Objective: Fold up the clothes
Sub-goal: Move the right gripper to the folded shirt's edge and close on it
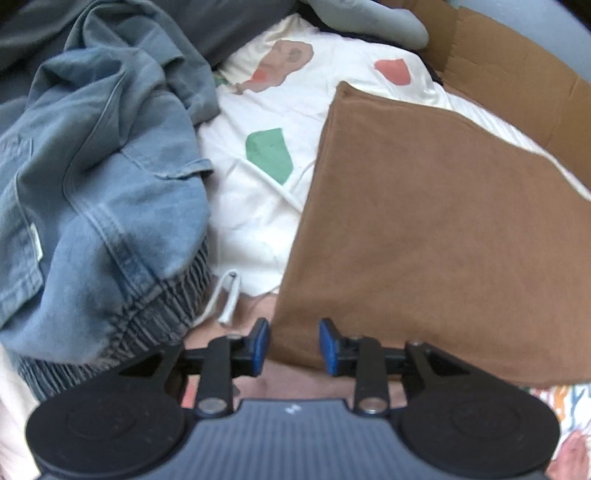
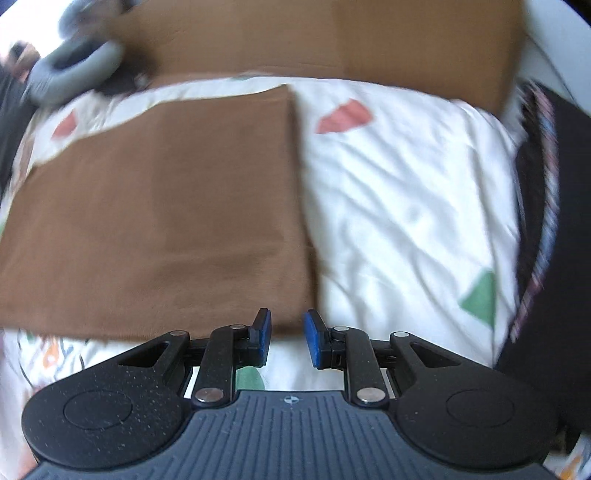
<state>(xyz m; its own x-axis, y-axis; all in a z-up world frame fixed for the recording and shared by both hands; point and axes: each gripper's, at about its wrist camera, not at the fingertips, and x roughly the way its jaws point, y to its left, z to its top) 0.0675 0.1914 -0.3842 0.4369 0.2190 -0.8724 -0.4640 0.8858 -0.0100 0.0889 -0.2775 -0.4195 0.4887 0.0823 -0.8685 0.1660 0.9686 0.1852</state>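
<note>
Brown folded cloth (image 1: pixel 436 221) is lying flat on a white bedsheet (image 1: pixel 258 199) printed with green and red shapes. Both tools are hovering at its near edge: the left hand-held gripper (image 1: pixel 293 345) and the right hand-held gripper (image 2: pixel 287 338) are each standing released, grasping nothing. Crumpled denim clothing (image 1: pixel 99 206) is lying to the left, a cardboard box (image 2: pixel 332 33) behind.
</note>
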